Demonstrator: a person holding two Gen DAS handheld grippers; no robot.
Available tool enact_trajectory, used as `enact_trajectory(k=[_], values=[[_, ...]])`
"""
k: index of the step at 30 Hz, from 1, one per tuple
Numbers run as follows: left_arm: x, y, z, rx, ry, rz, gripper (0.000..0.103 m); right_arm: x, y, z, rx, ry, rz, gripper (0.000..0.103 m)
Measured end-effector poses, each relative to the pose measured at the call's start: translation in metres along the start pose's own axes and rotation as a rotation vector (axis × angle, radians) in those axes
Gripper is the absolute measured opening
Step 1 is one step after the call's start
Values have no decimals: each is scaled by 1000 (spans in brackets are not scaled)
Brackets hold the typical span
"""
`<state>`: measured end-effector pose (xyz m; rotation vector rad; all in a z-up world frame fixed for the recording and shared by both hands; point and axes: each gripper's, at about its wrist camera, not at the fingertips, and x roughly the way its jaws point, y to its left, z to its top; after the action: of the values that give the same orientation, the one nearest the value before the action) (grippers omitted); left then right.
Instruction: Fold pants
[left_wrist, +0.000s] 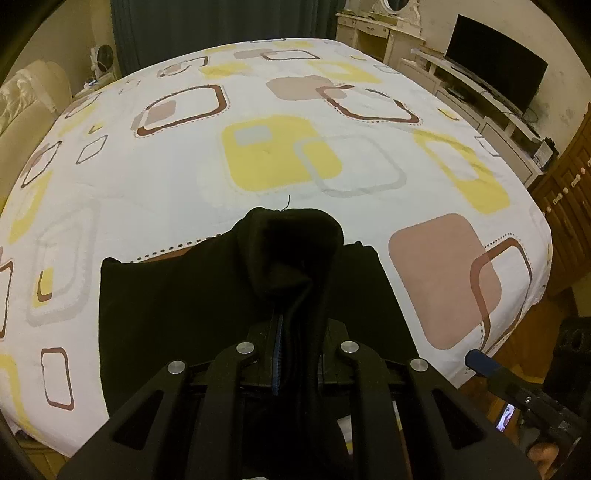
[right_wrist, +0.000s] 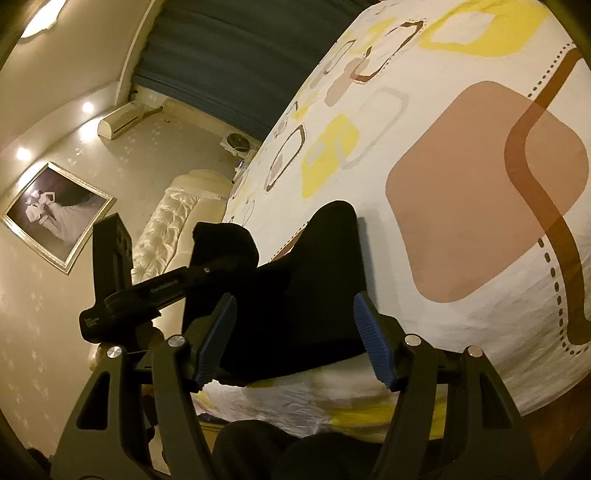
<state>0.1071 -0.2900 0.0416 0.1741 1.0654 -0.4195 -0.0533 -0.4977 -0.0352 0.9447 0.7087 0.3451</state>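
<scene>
Black pants (left_wrist: 166, 314) lie in a flat dark heap on the near part of the bed's patterned sheet (left_wrist: 295, 166). My left gripper (left_wrist: 295, 332) is shut on a bunched fold of the pants, which rises as a hump in front of the fingers and hides their tips. In the right wrist view the pants (right_wrist: 295, 295) lie at the bed's edge. My right gripper (right_wrist: 295, 301) stands open, its blue pads (right_wrist: 218, 339) on either side of the cloth and not pressing it. The left gripper's body (right_wrist: 147, 291) shows to the left there.
The sheet (right_wrist: 461, 184) covers a wide bed. A padded cream headboard (left_wrist: 22, 103) stands at the left, a TV (left_wrist: 495, 74) on a white unit at the right, and a wooden cabinet (left_wrist: 569, 192) at the far right. A framed picture (right_wrist: 55, 214) hangs on the wall.
</scene>
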Motion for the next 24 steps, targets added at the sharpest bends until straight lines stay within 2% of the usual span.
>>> enact_trajectory(k=[7,15,24], values=[[-4,-3,2,8,-6,12,13,-3,-3,1,10,-13,11,66],[10,-13,-4,44,-1,56,13,-5,-2,1,10,-12,12,66],[18,-16,-1,44,14,68,13,-6,-2,1,12,-11,11,66]])
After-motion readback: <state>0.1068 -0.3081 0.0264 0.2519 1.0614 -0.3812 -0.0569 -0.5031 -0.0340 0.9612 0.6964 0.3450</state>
